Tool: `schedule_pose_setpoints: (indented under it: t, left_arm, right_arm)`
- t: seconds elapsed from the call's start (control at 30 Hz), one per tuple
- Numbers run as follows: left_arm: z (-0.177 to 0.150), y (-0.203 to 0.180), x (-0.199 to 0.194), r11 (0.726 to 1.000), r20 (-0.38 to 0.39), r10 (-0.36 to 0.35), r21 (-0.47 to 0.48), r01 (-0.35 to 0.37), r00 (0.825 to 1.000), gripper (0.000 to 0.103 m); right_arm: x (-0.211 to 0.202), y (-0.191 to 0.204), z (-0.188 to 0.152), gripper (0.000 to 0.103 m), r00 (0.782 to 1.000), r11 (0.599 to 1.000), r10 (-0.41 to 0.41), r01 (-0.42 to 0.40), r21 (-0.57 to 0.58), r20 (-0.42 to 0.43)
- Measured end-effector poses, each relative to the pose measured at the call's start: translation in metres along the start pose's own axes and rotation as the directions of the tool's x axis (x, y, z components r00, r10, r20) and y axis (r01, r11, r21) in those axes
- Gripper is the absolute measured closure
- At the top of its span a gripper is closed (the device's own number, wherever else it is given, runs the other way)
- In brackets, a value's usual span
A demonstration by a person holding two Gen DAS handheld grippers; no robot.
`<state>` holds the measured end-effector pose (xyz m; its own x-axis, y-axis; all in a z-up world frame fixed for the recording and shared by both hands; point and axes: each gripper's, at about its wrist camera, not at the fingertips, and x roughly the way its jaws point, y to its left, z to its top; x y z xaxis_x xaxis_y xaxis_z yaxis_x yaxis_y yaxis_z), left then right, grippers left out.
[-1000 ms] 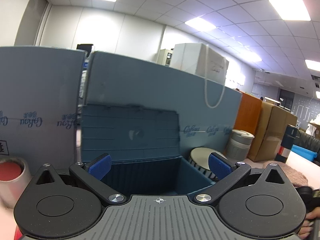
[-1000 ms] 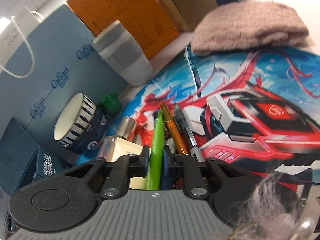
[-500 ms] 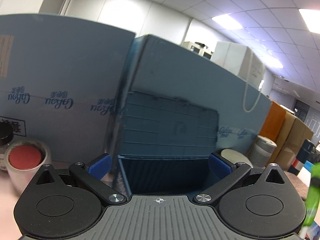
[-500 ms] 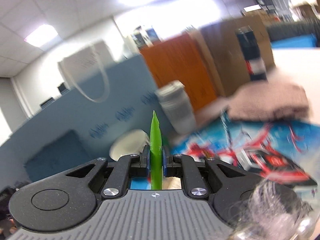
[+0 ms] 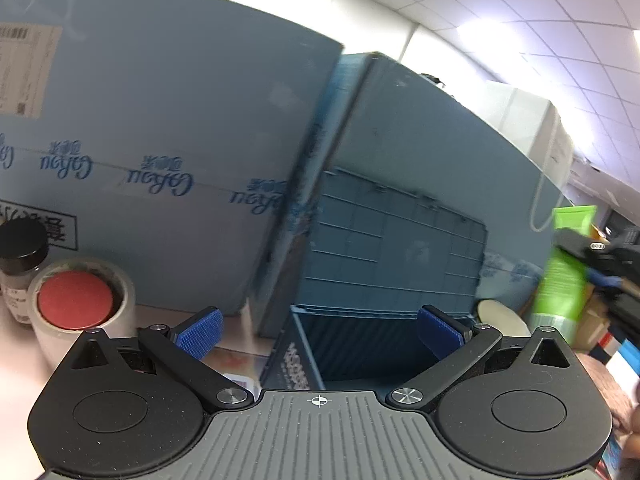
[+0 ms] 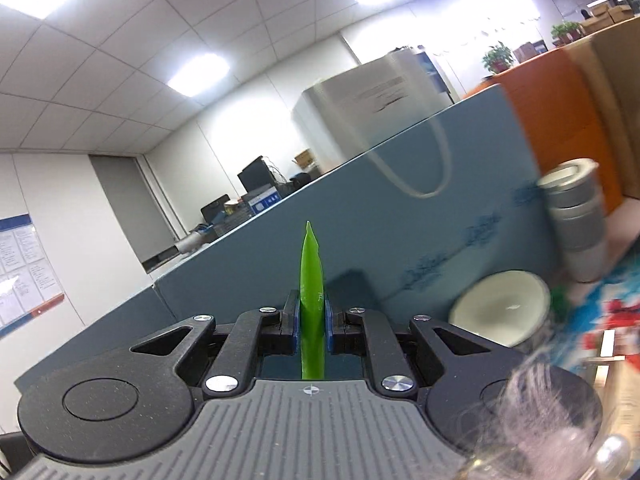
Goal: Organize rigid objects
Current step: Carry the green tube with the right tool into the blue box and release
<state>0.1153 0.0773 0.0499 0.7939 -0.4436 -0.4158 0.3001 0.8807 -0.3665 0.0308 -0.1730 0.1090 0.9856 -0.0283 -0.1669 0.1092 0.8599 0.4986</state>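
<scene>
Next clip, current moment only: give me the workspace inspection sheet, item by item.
Surface: pale tabletop; a colourful printed mat covers part of it.
Job's things: green tube held off the table; open dark blue storage box in front of the left hand-held gripper.
Clutter: tape roll with a red centre, dark-lidded jar, striped bowl, grey lidded cup, white paper bag.
Grippers: left hand-held gripper open, holding nothing; right hand-held gripper shut on the green tube.
Cables: nothing seen.
Surroundings: blue cartons behind the box, orange box, office ceiling lights.
</scene>
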Motion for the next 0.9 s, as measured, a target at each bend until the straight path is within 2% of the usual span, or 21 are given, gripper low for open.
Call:
schedule_pose_setpoints:
  t: [0.27, 0.5, 0.7, 0.8, 0.9]
  left_arm:
    - [0.002, 0.014, 0.003, 0.998, -0.004, 0.027, -0.052, -0.028, 1.000, 0.000]
    - [0.002, 0.015, 0.006, 0.998, -0.013, 0.042, -0.048, -0.043, 0.999, 0.000]
    - [0.003, 0.015, 0.007, 0.998, -0.015, 0.029, -0.051, -0.030, 0.999, 0.000]
    - [0.002, 0.016, 0.008, 0.998, -0.026, 0.021, -0.056, -0.022, 0.999, 0.000]
    - [0.002, 0.015, 0.008, 0.998, -0.029, 0.013, -0.055, -0.015, 0.999, 0.000]
  right_arm:
    - [0.055, 0.013, -0.044, 0.092, 0.995, 0.999, -0.037, 0.034, -0.042, -0.088]
    - [0.059, 0.020, -0.078, 0.092, 0.989, 0.996, -0.072, 0.064, -0.064, -0.130]
    - [0.064, 0.020, -0.096, 0.092, 0.968, 0.991, -0.122, 0.106, -0.086, -0.218]
    - [0.059, 0.024, -0.100, 0.091, 0.966, 0.987, -0.130, 0.104, -0.122, -0.223]
    - [0.059, 0.027, -0.098, 0.091, 0.954, 0.985, -0.134, 0.098, -0.145, -0.268]
